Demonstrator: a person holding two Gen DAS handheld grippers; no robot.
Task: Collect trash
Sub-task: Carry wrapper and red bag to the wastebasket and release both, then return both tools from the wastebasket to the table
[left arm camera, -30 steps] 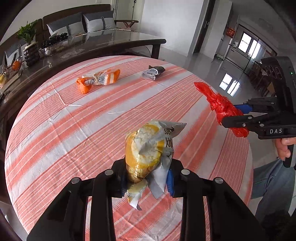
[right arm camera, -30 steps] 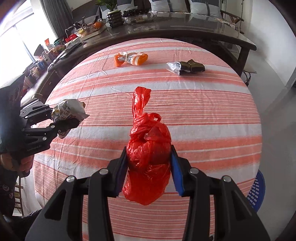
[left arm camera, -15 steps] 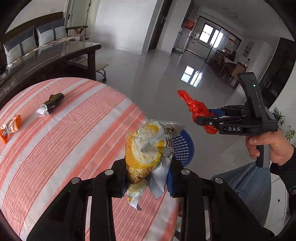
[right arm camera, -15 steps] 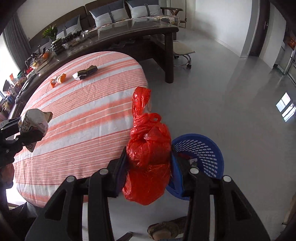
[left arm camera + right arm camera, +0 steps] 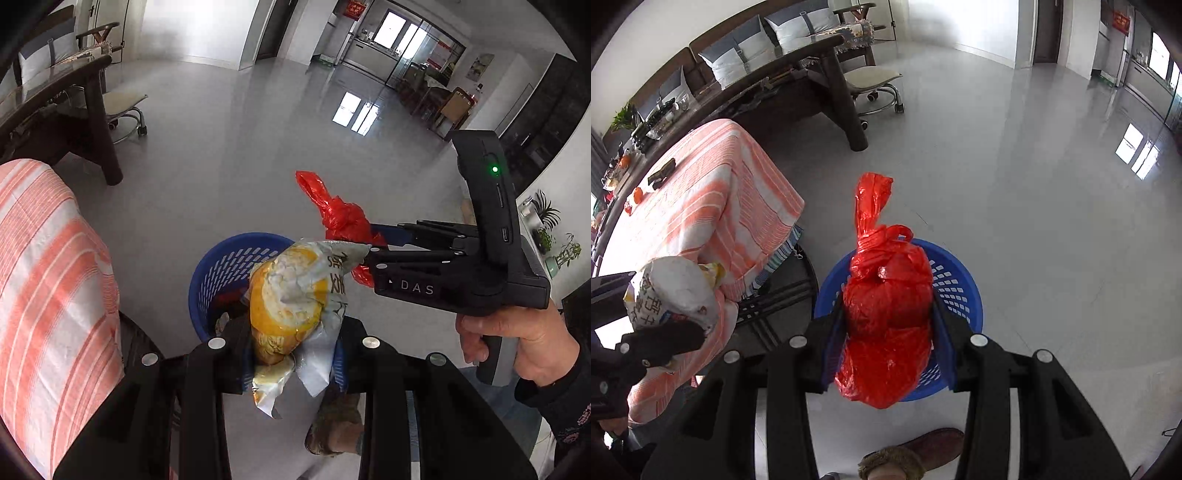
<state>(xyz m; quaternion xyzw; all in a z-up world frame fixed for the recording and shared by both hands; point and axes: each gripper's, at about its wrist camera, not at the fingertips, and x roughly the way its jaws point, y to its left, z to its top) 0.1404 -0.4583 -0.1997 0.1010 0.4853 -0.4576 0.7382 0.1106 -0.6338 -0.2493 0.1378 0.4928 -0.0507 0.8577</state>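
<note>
Grey floor spreads below our blue basket (image 5: 964,291); our left tool (image 5: 293,350) clamps a snack wrapper (image 5: 295,295), our right tool (image 5: 886,328) clamps a red bag (image 5: 886,314) over it.

Left hand-held gripper (image 5: 295,354) clamped, angled down (right hand-held gripper (image 5: 888,332) likewise).

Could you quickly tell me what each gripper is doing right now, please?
Left gripper: closed on the crumpled snack bag.
Right gripper: closed on the knotted red bag.
</note>
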